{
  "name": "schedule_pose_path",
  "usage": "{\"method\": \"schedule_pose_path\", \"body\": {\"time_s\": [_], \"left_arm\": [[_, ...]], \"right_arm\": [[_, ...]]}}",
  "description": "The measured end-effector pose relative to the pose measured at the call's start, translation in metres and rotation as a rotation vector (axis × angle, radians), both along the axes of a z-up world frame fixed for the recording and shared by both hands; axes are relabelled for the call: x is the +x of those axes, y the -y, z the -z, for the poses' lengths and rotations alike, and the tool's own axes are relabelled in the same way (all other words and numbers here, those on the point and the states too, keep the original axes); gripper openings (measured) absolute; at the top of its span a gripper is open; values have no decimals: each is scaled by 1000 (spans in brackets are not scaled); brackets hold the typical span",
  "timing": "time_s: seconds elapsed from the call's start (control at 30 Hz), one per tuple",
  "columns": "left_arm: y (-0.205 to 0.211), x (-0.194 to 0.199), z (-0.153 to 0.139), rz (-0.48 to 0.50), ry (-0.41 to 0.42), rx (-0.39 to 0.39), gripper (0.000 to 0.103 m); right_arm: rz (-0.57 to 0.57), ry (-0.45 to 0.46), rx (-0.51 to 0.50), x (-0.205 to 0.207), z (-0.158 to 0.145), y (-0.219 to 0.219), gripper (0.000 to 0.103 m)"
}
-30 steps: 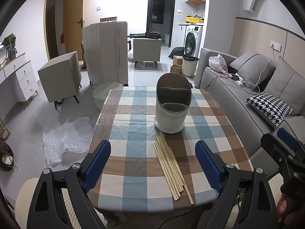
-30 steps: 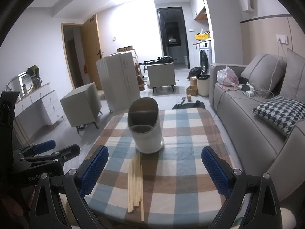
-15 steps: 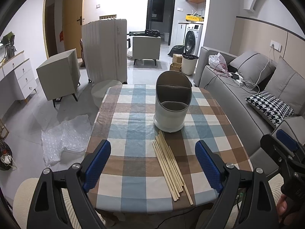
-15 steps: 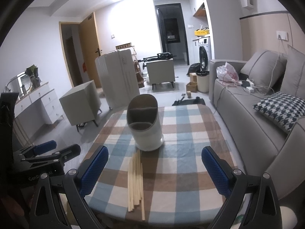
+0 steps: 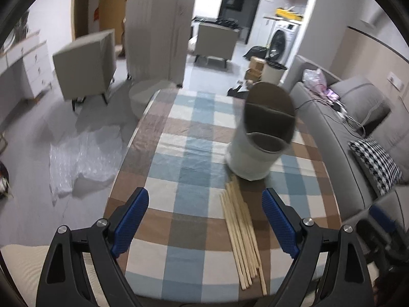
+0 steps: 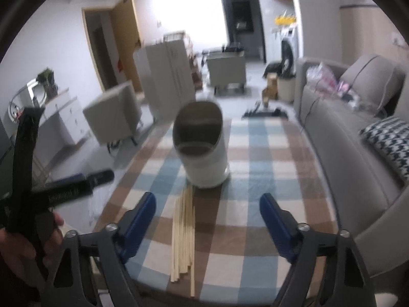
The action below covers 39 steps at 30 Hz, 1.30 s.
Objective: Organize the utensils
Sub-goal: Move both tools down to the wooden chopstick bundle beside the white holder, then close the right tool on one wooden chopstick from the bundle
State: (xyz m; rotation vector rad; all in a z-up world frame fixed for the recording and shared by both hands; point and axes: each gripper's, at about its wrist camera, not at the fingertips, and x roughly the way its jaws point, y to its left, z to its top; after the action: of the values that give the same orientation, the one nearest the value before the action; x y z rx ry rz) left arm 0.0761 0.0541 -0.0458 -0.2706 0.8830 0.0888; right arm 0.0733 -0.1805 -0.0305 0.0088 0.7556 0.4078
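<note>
Both grippers, left [image 5: 205,220] and right [image 6: 207,220], have advanced toward the chopsticks [image 5: 242,235], jaws open.

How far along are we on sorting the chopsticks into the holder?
Nothing looks done yet. The utensil holder looks empty in the compartments that show, and the chopsticks lie bundled on the checked tablecloth just in front of it. Nothing is in hand: the left gripper and right gripper are both open above the near edge. Every chopstick remains to be picked up and placed in the holder.
</note>
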Motion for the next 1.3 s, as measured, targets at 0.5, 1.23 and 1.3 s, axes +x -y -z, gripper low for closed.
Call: {"method": "schedule_pose_path", "body": {"time_s": [0.5, 1.23, 1.3], "left_arm": [[-41, 52, 52, -99, -224, -165, 87], [-71, 58, 61, -152, -267, -276, 87], [-72, 59, 64, -157, -276, -281, 87]], "right_arm": [[-132, -420, -164, 101, 125, -67, 38], [-188, -441, -400, 107, 151, -110, 18], [-191, -428, -395, 107, 149, -111, 9]]}}
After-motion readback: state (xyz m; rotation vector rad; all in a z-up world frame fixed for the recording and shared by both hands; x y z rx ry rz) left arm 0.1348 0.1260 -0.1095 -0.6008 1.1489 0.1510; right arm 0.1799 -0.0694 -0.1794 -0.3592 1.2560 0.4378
